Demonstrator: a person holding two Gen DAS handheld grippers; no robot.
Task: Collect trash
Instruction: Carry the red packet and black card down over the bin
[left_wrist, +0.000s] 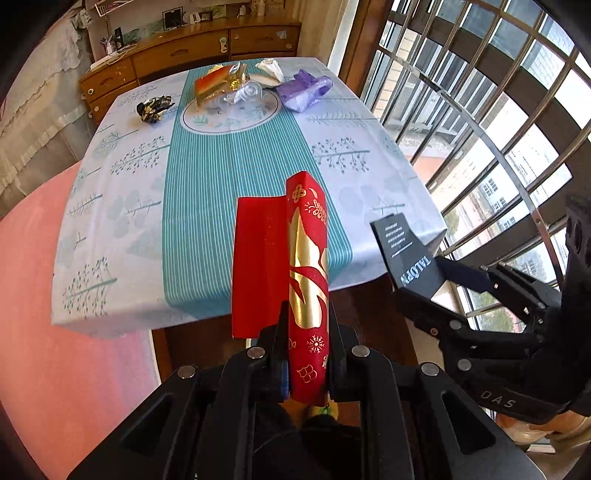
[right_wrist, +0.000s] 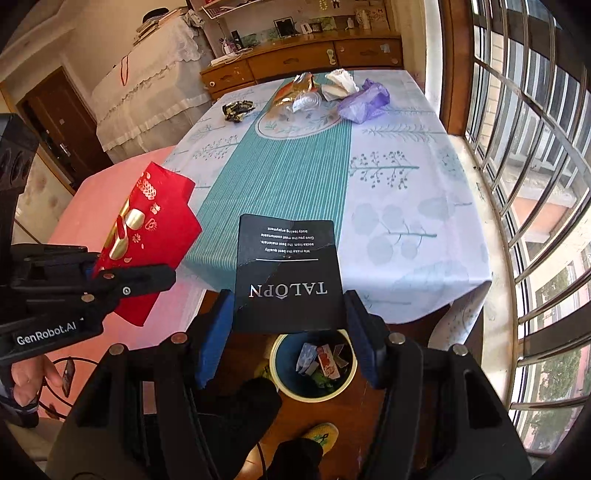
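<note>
My left gripper is shut on a red envelope with gold print, which it holds upright off the near edge of the table. My right gripper grips a black card printed "TALOPN" by its two side edges. Directly below that card stands a round trash bin with several wrappers inside. In the right wrist view the left gripper and its red envelope sit at the left. In the left wrist view the right gripper and the black card sit at the right.
At the table's far end lie a black-gold wrapper, a red-gold packet, a clear plastic cup, white paper and a purple bag. A pink-covered surface is on the left, a window grille on the right. A shoe is beside the bin.
</note>
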